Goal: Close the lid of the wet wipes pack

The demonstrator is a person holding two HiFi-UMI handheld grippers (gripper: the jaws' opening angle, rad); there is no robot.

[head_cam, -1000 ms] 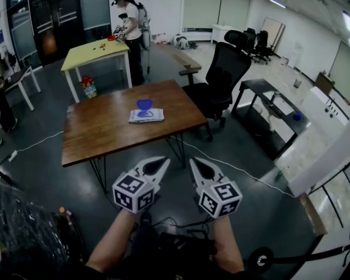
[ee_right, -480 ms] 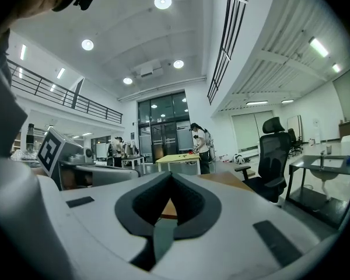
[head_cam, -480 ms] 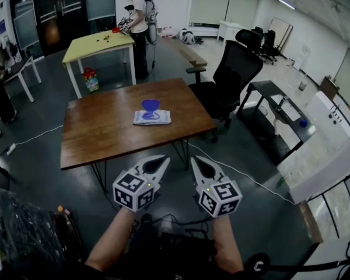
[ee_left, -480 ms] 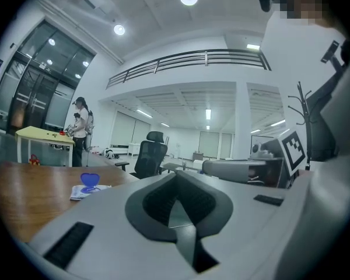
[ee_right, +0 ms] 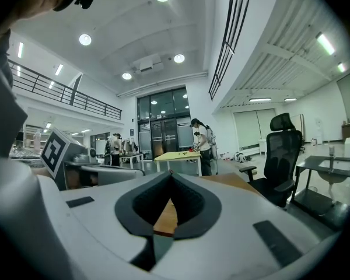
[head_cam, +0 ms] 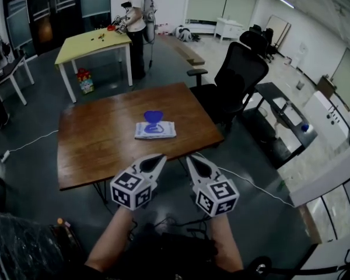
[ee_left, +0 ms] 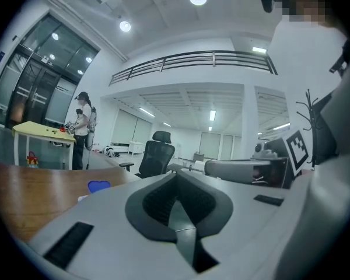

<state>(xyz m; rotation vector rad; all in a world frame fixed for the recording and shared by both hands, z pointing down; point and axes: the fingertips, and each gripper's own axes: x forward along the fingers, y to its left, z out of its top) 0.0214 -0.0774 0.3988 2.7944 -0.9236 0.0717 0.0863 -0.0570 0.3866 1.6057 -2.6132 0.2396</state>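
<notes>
The step in hand looks like the approach. The wet wipes pack point(head_cam: 156, 130) lies flat near the middle of the brown worktop point(head_cam: 93, 147), just above the frame's centre, with its blue lid point(head_cam: 153, 116) flipped open on the side toward the top of the picture. The left hand-held gripper point(head_cam: 156, 160) and the right hand-held gripper point(head_cam: 193, 160) sit side by side at lower centre, well short of the pack. Each has its jaws pressed together with nothing between them.

To do this well, I would get close to the worktop edge first. Then one closed tip can tip the lid over and press it flat, while the other steadies the light pack against sliding.

Compared with a second ago, the worktop and pack sit lower and larger in the frame, so the person has moved closer. The hand-held grippers keep the same closed pose.
</notes>
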